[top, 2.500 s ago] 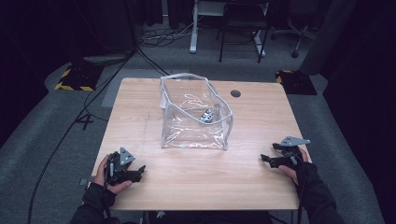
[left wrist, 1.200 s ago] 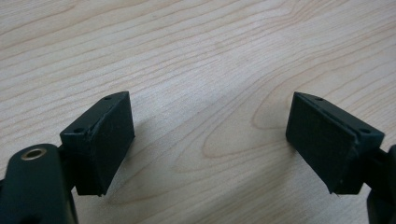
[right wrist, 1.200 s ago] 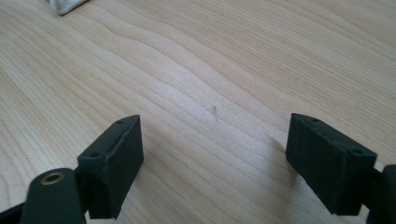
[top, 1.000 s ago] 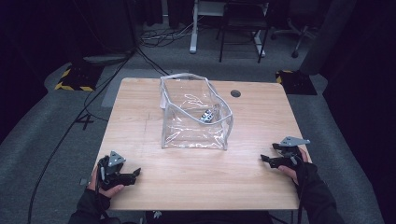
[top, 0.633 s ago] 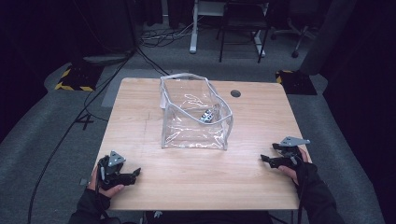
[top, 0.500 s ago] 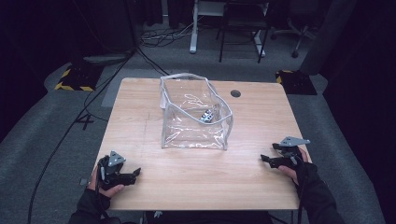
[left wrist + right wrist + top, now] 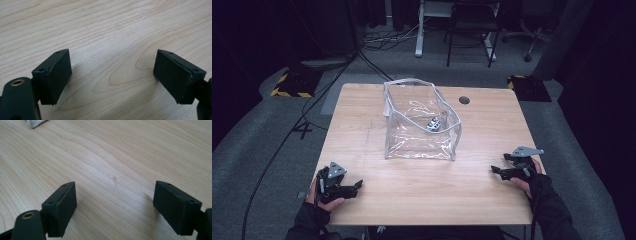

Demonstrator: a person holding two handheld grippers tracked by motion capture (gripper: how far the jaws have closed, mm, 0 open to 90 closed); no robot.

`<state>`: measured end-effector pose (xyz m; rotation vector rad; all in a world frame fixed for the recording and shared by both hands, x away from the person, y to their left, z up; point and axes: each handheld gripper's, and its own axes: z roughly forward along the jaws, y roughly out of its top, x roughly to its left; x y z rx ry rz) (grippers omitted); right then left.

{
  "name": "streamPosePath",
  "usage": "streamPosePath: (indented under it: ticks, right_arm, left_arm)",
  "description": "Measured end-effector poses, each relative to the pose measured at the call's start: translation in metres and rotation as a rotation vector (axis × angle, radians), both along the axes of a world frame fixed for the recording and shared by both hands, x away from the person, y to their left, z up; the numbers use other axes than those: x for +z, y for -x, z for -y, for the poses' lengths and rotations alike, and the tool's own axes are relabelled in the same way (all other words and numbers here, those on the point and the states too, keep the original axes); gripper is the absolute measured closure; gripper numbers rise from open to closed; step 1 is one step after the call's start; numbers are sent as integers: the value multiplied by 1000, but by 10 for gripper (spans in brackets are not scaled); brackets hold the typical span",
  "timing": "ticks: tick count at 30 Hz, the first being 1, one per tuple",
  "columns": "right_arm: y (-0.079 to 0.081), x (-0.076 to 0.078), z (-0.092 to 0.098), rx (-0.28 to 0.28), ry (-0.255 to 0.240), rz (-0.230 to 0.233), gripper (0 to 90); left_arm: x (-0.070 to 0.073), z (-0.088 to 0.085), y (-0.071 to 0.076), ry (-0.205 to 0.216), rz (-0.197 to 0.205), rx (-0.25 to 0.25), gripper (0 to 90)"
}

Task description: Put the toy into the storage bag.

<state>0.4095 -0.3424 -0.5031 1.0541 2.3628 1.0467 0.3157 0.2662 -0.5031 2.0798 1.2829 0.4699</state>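
Note:
A clear plastic bag (image 7: 419,125) with a white rim stands open in the middle of the wooden table (image 7: 362,107). A small dark and white object (image 7: 433,123) lies inside it. My left gripper (image 7: 354,187) rests near the front left corner, held by a hand, its jaws wide apart over bare wood (image 7: 112,72). My right gripper (image 7: 497,171) rests near the front right edge, also open with nothing between its fingers (image 7: 113,202). A corner of the bag (image 7: 35,123) peeks in at the top left of the right gripper view.
A round cable hole (image 7: 464,100) sits at the table's back right. Behind the table are desk legs (image 7: 418,30), a chair (image 7: 472,30) and cables (image 7: 312,110) on the grey floor. Yellow-black striped blocks (image 7: 289,82) lie at the floor's left and right.
My left gripper has shifted a little toward the front left edge since the oldest frame. The right gripper and the bag have stayed put.

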Motion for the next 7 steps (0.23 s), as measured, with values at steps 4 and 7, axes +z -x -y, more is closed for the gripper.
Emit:
streamPosePath:
  ticks: [4,7]
  right_arm:
    - [0,0,0,0,0,0,195]
    - [0,0,0,2,-1,-1,194]
  left_arm:
    - [0,0,0,0,3,-2,154]
    - [0,0,0,0,2,-3,154]
